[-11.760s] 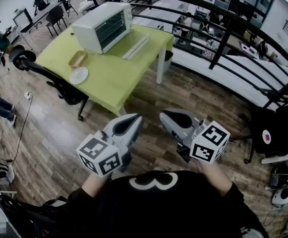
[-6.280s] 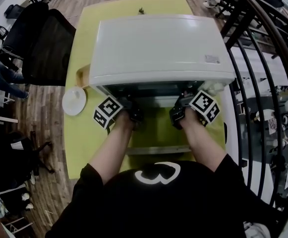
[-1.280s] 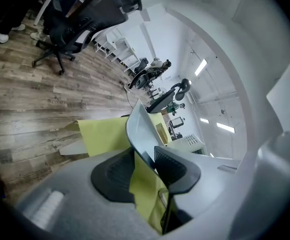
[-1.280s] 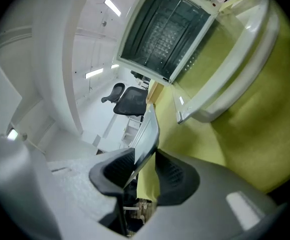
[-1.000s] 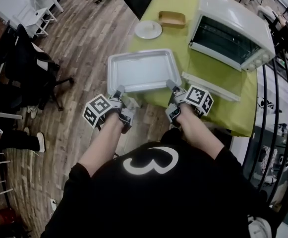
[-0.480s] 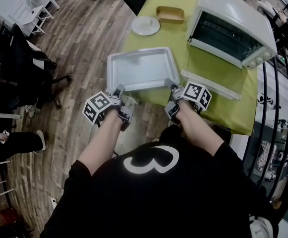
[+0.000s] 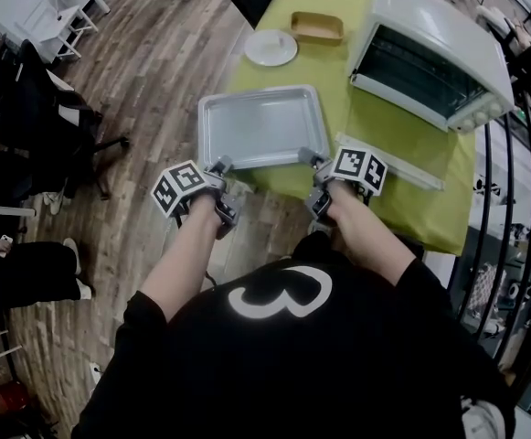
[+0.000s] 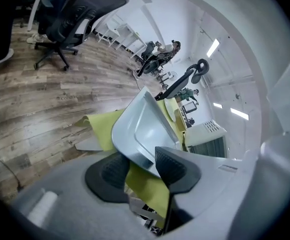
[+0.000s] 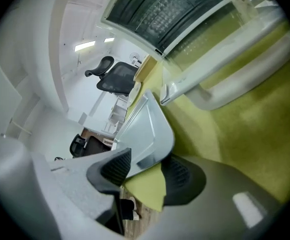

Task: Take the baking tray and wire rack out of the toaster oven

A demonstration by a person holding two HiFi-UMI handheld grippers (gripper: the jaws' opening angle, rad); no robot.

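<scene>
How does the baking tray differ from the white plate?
The baking tray is rectangular, grey and raised at the rim; the white plate is round. The tray is clearly larger than the plate. The tray lies at the near edge of the green table, the plate farther back. Both lie flat on it, empty.

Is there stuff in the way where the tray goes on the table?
No, nothing visible is. The tray is already at the table's near corner. The plate and brown dish sit farther back, apart from it.
</scene>
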